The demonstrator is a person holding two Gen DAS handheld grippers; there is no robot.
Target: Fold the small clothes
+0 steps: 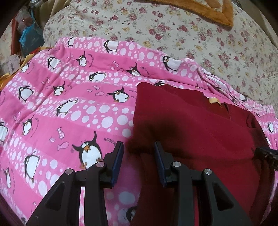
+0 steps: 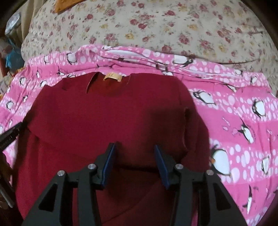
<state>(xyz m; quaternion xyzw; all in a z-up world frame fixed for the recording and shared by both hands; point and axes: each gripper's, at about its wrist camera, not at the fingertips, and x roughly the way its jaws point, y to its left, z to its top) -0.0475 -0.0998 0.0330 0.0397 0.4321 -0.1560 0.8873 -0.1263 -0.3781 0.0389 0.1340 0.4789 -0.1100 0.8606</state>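
A dark red top point(image 2: 104, 113) lies flat on a pink penguin-print blanket point(image 2: 234, 113), collar away from me, with a tan label point(image 2: 112, 76) at the neck. Its sides look folded inward. My right gripper point(image 2: 134, 154) hangs open just above the middle of the top, nothing between its blue pads. My left gripper point(image 1: 139, 153) stands open over the left edge of the red top point(image 1: 191, 125), where it meets the pink blanket point(image 1: 69, 104), and its jaws are empty too. Each gripper's tip shows at the edge of the other's view.
A cream quilt with red flowers point(image 1: 173, 31) lies beyond the pink blanket. An orange blanket point(image 1: 208, 10) sits at the far top. Bags and boxes point(image 1: 29, 34) crowd the far left, beside the bed.
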